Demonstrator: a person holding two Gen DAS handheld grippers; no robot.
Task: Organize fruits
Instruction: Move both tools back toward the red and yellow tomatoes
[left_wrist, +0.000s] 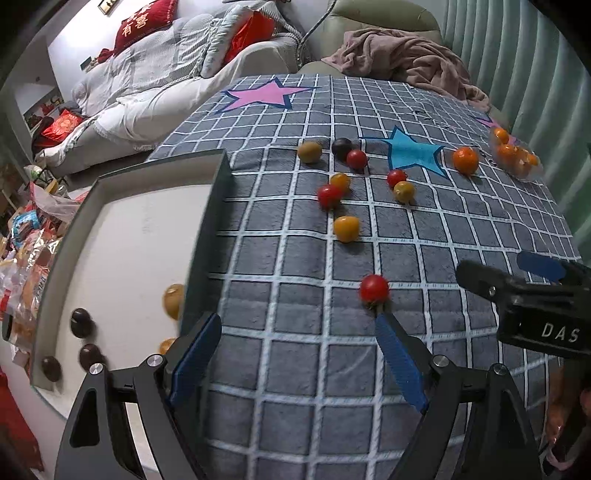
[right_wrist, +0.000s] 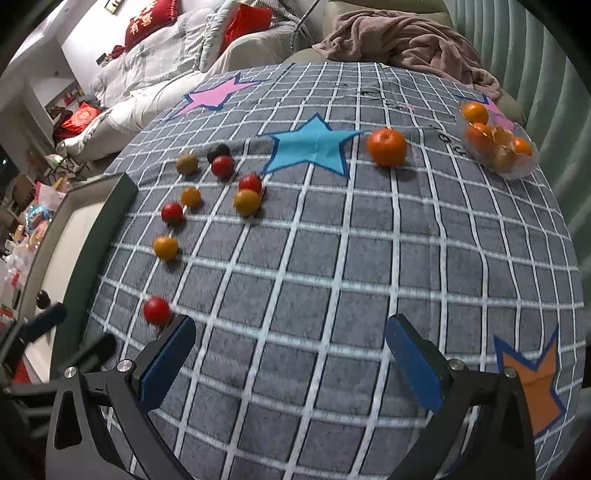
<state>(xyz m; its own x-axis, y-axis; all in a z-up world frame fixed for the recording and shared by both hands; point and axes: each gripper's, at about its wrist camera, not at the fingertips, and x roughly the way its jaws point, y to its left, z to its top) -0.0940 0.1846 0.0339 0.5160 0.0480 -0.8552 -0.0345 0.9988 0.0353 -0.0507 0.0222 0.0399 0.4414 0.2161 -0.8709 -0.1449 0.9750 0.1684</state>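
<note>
Sorting has begun: both grippers, left gripper (left_wrist: 299, 354) and right gripper (right_wrist: 291, 360), gape wide and hold nothing; next, the left should pinch the red tomato (left_wrist: 374, 288) for the tray (left_wrist: 218, 206).

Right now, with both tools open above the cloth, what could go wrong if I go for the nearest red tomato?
1. The nearest red tomato sits at one fingertip of the left tool, off its centreline; closing as is may nudge it away across the soft checked cloth.
2. The tray's dark wall stands close beside the other finger, so widening or shifting left could knock it.
3. The right tool is close by; both reaching in may collide.
</note>
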